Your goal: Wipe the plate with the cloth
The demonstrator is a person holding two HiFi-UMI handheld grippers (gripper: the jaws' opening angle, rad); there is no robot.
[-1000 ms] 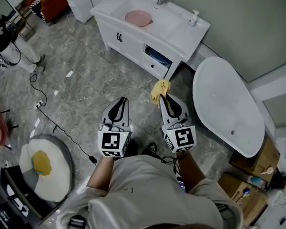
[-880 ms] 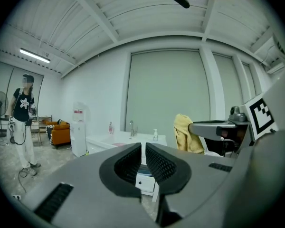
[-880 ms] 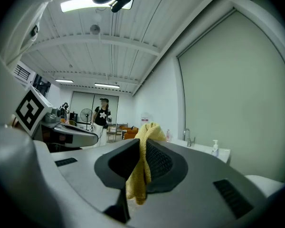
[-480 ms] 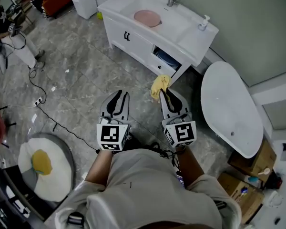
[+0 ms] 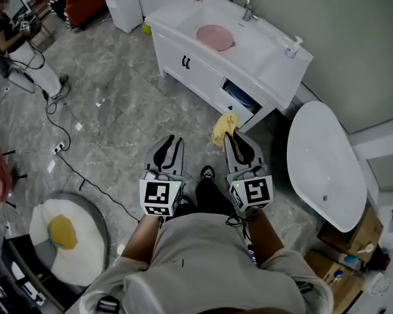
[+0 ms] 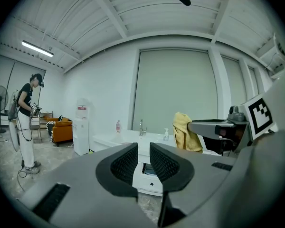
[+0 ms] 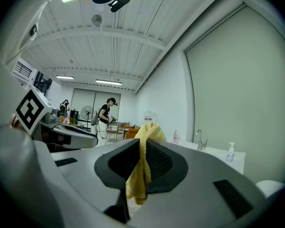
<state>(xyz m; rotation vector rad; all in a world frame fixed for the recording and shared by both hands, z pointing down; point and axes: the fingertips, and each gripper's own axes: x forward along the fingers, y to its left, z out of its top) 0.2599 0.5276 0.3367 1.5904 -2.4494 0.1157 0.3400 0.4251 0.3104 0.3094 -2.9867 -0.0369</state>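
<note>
Right gripper [image 5: 233, 138] pinches cloth [image 5: 223, 127]; plate [image 5: 215, 37] in sink [image 5: 247, 36]; bathtub [image 5: 325, 165] nearby.

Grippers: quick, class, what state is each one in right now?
Left gripper: jaws a narrow gap apart, nothing between them.
Right gripper: closed on the yellow cloth.

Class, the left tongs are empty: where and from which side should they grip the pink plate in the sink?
Probably the near rim of the plate, from above, over the front of the cabinet. It lies flat in the sink, so only its thin rim fits the left tongs, and the tap stands behind.
</note>
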